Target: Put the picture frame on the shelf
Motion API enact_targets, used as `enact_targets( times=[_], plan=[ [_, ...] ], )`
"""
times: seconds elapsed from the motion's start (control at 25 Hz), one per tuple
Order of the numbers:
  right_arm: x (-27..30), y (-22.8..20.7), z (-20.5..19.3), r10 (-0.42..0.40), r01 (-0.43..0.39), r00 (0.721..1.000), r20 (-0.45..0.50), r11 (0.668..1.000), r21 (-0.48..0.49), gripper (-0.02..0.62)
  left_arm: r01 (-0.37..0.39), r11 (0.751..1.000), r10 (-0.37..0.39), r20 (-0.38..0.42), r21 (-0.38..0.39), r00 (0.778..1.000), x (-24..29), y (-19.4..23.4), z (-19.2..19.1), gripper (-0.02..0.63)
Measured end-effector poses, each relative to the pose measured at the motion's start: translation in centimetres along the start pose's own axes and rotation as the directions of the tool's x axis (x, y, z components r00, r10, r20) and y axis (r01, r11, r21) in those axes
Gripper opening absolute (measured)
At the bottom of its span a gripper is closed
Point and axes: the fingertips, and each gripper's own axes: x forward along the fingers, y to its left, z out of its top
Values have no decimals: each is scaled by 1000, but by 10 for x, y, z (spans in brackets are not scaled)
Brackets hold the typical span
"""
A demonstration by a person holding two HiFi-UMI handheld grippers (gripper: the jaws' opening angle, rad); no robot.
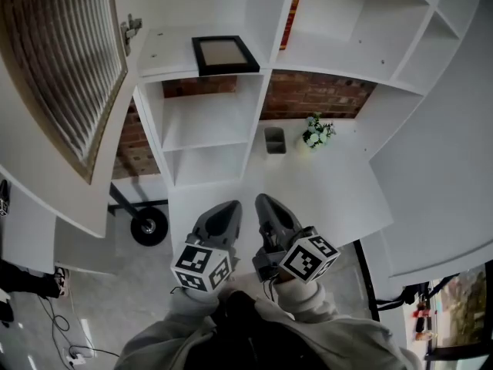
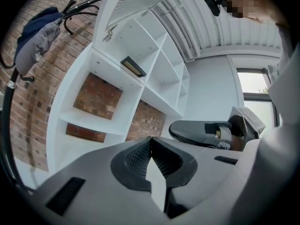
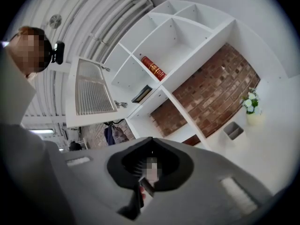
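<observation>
The black picture frame lies flat on an upper white shelf, just left of the centre upright. It also shows as a dark slab in the left gripper view and in the right gripper view. Both grippers are held low and close to my body, far from the frame. My left gripper has its jaws together with nothing between them. My right gripper is beside it, also shut and empty.
A slatted cabinet door hangs open at the upper left. A red book stands in the compartment to the right. A small flower pot and a grey holder sit on the white desk. A wheel is on the floor at left.
</observation>
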Motion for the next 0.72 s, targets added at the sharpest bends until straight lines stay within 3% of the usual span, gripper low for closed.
enact_targets(
  times=[0.2,0.36,0.48,0.72],
  plan=[
    [-30,-25,-24,-85,93,995,54,983,-157,0,32,999,-32,-13,-15,999,-9,-8,-38,5],
    [-48,-56,-60,-227,226,974,22,947,-229,0,37,999,-36,-50,16,998,-18,-12,-62,5],
    [-57,-69,-85,-295,281,955,-21,928,-242,0,46,998,-43,-71,30,997,-20,-15,-73,5],
    [-55,-69,-107,-315,288,944,-95,931,-226,0,39,999,-37,-112,13,993,-23,-12,-87,5]
  ],
)
